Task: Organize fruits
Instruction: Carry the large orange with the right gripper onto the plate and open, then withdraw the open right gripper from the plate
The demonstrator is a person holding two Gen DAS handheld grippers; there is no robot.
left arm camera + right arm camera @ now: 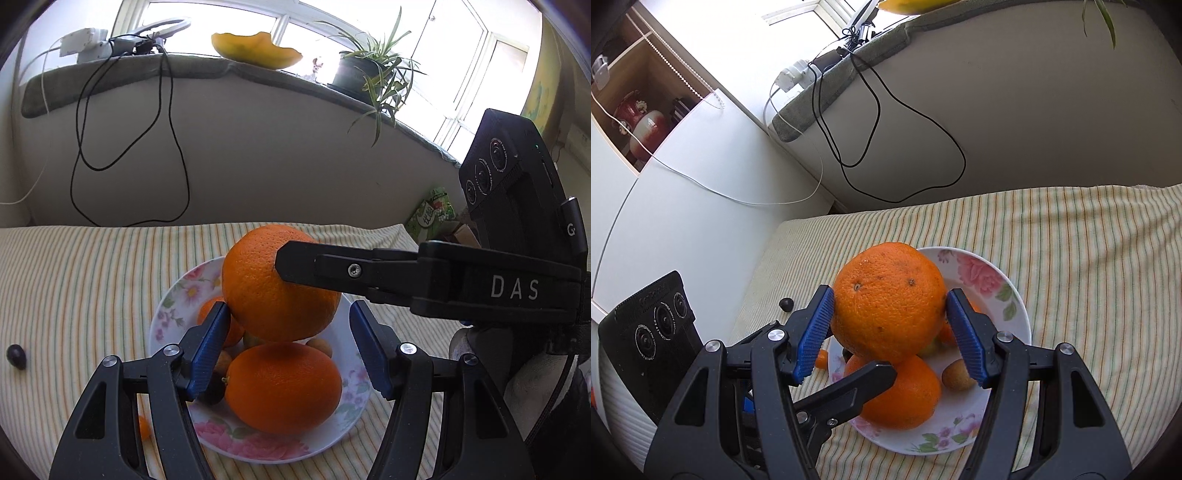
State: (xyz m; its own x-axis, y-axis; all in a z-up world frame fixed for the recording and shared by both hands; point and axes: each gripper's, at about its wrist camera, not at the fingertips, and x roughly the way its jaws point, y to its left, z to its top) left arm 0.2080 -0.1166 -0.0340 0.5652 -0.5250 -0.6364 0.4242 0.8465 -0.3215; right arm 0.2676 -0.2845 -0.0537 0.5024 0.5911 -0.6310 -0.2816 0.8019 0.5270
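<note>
Striped cloth covers the bench (74, 280), with open room left of the flowered white plate (166, 306). Your left gripper (288, 350) hangs with jaws apart. Your right gripper (890, 332) is clamped across the large round orange (890, 299), held above the plate's pile; heavy, firm, likely to roll, so keep clear of the plate rim.

Bright round orange (890, 314) over a white china plate with pink flowers (993, 280); beneath the plate, a cream, green-striped cloth (1089, 258).
</note>
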